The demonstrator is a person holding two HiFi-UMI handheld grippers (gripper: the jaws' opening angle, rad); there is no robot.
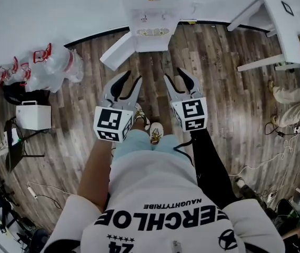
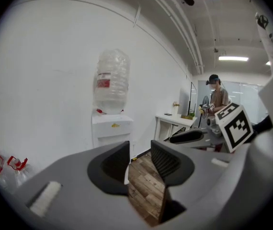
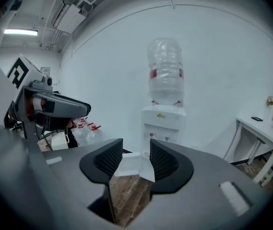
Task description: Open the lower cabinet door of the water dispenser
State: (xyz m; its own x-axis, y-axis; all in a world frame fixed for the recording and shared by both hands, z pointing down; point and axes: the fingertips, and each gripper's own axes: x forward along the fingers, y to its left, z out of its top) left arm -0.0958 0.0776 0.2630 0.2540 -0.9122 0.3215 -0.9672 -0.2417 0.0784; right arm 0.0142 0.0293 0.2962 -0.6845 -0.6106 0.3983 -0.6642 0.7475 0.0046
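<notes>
Lower cabinet door (image 1: 117,50) judged already swung out, 10 o'clock of water dispenser (image 1: 152,12) — left claw (image 1: 134,76), right claw (image 1: 173,74) both spread, empty, well apart from door — best held clear of its swing.

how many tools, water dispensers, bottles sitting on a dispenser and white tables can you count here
tools: 2, the left tool and the right tool
water dispenser: 1
bottle on the dispenser: 1
white table: 1
total: 5
</notes>
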